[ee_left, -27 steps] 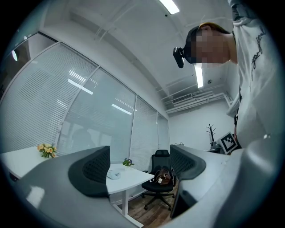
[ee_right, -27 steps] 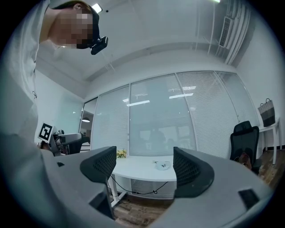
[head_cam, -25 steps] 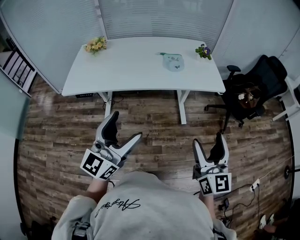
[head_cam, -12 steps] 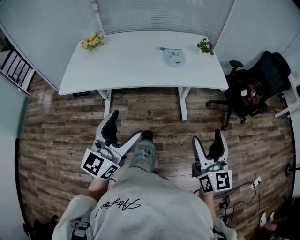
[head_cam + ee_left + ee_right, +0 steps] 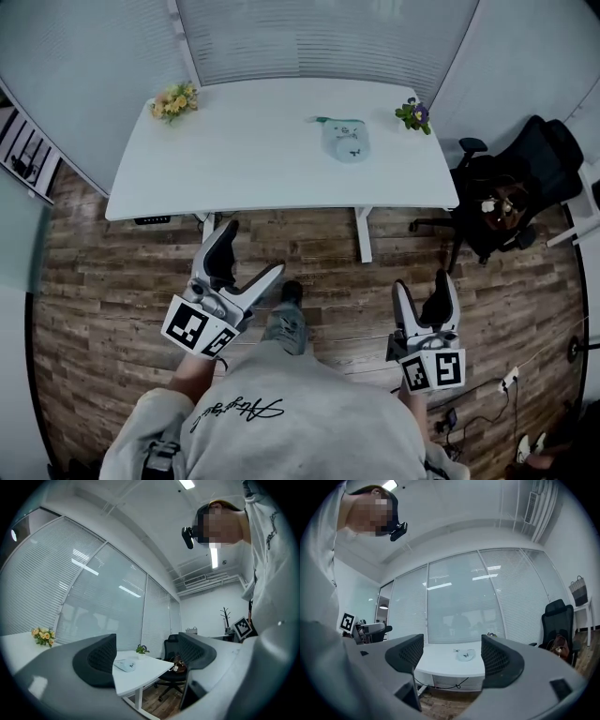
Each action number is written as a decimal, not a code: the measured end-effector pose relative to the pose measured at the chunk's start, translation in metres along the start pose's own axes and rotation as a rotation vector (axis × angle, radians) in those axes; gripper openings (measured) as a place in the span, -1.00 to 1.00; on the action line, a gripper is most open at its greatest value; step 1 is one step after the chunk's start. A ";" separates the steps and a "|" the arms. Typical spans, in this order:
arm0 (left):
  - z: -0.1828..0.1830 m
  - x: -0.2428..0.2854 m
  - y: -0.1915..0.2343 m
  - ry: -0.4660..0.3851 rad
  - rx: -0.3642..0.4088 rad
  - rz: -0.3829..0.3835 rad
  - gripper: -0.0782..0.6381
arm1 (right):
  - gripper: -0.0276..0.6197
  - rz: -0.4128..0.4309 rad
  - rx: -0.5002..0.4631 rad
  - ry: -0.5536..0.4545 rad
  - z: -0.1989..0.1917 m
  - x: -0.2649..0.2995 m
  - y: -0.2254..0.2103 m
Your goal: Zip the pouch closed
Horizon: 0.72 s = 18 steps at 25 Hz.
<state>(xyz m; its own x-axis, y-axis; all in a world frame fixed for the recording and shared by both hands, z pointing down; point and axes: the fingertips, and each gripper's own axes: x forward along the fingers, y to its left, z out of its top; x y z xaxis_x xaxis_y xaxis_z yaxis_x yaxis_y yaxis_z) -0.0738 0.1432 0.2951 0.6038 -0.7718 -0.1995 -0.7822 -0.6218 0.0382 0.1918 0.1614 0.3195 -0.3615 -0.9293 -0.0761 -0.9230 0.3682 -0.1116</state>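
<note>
The pouch (image 5: 345, 141) lies flat on the white tabletop (image 5: 253, 150), toward its far right part, near a small bunch of purple flowers (image 5: 413, 113) at the right back corner. It is pale, with a small dark print on it; it is too small here to tell whether its zip is done up. A bunch of yellow flowers (image 5: 173, 100) sits at the left back corner, well apart from the pouch.

Both tools are held low in front of the person, over the wooden floor (image 5: 112, 272) and well short of the tabletop. The left tool (image 5: 251, 251) has its jaws spread wide with nothing between them; in the left gripper view only the distant pouch (image 5: 125, 666) and the tabletop's edge show through the gap. The right tool (image 5: 422, 283) also has its jaws apart and holds nothing, and its own view looks across the room at the pouch (image 5: 465, 655) lying on the tabletop.

A shoe (image 5: 292, 292) shows between the two tools, stepping forward on the floor. A black office chair (image 5: 511, 178) stands to the right of the tabletop, with some things piled on its seat.
</note>
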 end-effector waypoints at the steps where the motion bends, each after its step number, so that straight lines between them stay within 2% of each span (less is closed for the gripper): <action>1: -0.001 0.007 0.009 -0.001 0.001 0.000 0.34 | 0.22 0.001 -0.008 -0.008 0.003 0.011 -0.001; 18: -0.014 0.155 0.146 0.008 -0.025 -0.028 0.33 | 0.22 -0.047 -0.015 0.013 0.004 0.190 -0.053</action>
<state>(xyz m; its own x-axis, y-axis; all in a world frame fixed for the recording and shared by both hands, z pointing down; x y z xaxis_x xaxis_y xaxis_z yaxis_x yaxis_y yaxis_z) -0.0920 -0.0692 0.2839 0.6269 -0.7548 -0.1933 -0.7607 -0.6465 0.0574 0.1728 -0.0348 0.3070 -0.3188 -0.9460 -0.0586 -0.9410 0.3233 -0.0998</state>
